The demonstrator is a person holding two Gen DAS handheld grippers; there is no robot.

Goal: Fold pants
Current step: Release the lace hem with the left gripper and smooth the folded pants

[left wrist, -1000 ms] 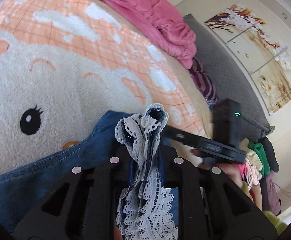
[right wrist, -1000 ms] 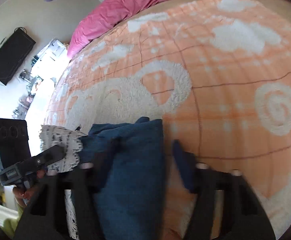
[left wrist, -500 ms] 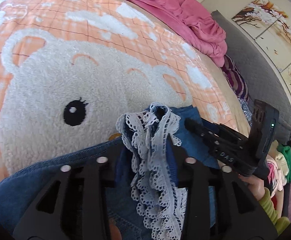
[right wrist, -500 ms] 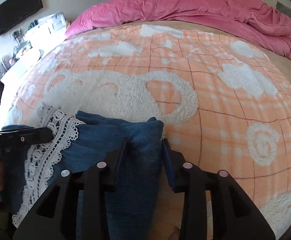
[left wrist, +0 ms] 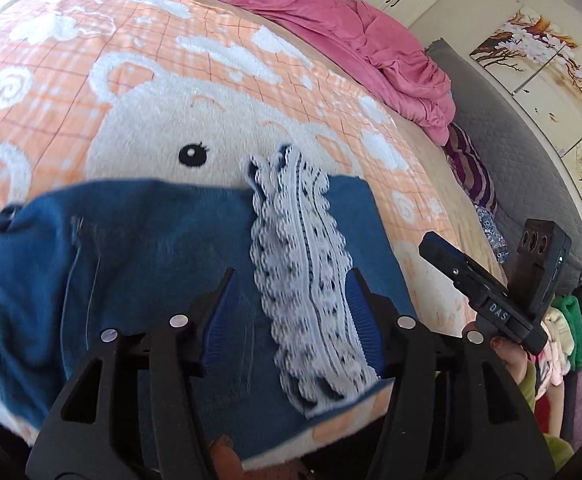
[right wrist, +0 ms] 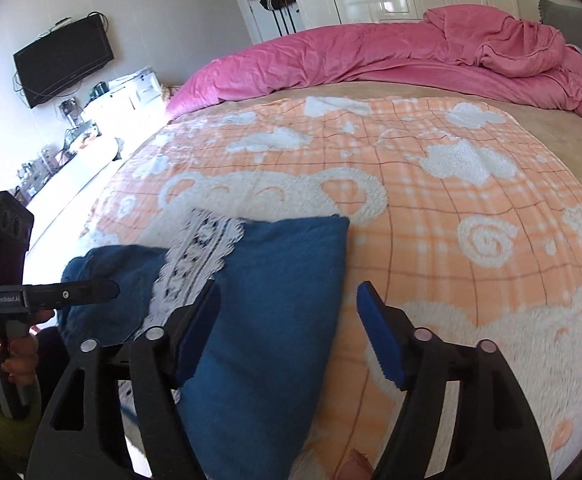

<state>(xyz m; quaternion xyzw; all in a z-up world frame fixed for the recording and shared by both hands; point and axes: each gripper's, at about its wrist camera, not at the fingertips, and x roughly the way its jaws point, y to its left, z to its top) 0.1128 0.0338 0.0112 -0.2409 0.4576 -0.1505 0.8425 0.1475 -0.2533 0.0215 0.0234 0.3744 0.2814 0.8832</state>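
The pants (left wrist: pixel 163 248) are lying on the blanket (right wrist: pixel 431 208), near its front edge, with the lace trim (left wrist: pixel 299 264) lying on top of them. The quilt (right wrist: pixel 371 60) is lying behind the blanket.

The folded blue denim pants with white lace trim (left wrist: pixel 143 264) run past the bottom frame edge, behind both grippers' fingers.

Wrist views, close, downward, sharing pants (left wrist: pixel 163 248)

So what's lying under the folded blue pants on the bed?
The blue pants lie on the orange bear blanket; the bear's lower face is covered. White lace trim lies on top.
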